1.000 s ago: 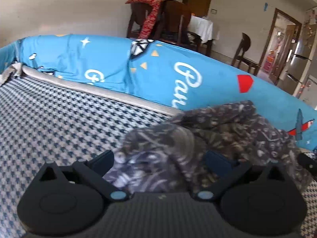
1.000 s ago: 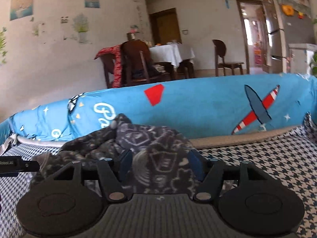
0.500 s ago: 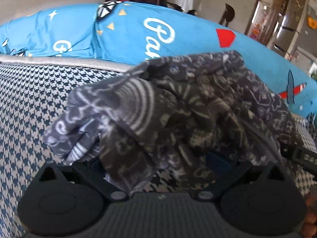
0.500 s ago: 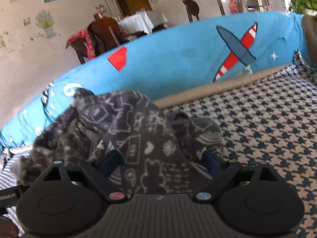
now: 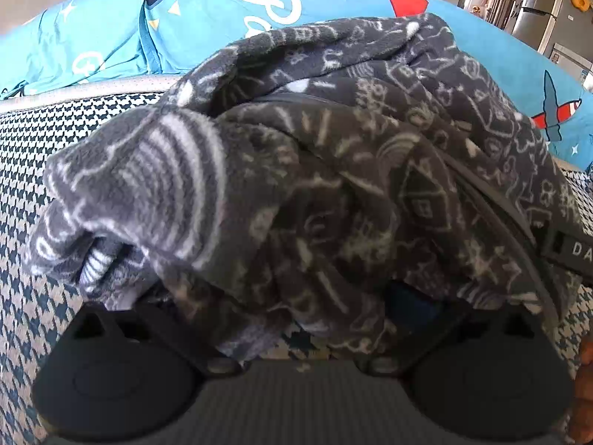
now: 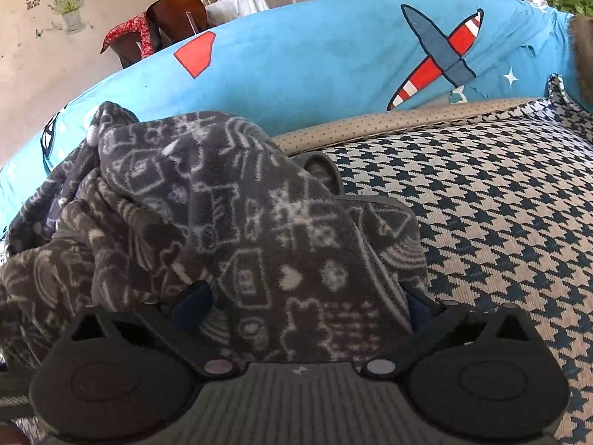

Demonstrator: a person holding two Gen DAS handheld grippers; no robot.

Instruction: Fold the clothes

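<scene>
A: Left wrist view. Grey patterned fleece garment [image 5: 315, 170] bunched in a heap on houndstooth cover [image 5: 22, 155], filling most of frame. Blue printed sheet [image 5: 222, 18] draped behind. Left gripper [image 5: 296, 296] tilted down into the heap; cloth lying over both fingers. Only a blue pad [image 5: 411, 302] on the right side showing.

B: Jaw state on the left?

A: Cannot tell; fingers set wide, tips buried in fleece, no visible pinch. Dark strap with white letters [image 5: 570, 250] at right edge, against the garment.

B: Right wrist view?

A: Same grey patterned fleece garment [image 6: 207, 222], piled left of centre on houndstooth cover [image 6: 500, 204], reaching the left edge. Blue printed sheet [image 6: 315, 55] with red-and-blue aeroplane print [image 6: 441, 55] behind; beige dotted band [image 6: 389, 122] between sheet and cover. Right gripper [image 6: 300, 304] spread wide, jaws just been opening. Fold of fleece lying between the fingers, draped over the body; blue pads [image 6: 192, 304] clear of the cloth on the left, partly hidden on the right. No clamp.

B: Background?

A: Wooden chairs [image 6: 174, 22], white-clothed table [image 6: 237, 2], wall decal of potted plant [image 6: 68, 7].
</scene>
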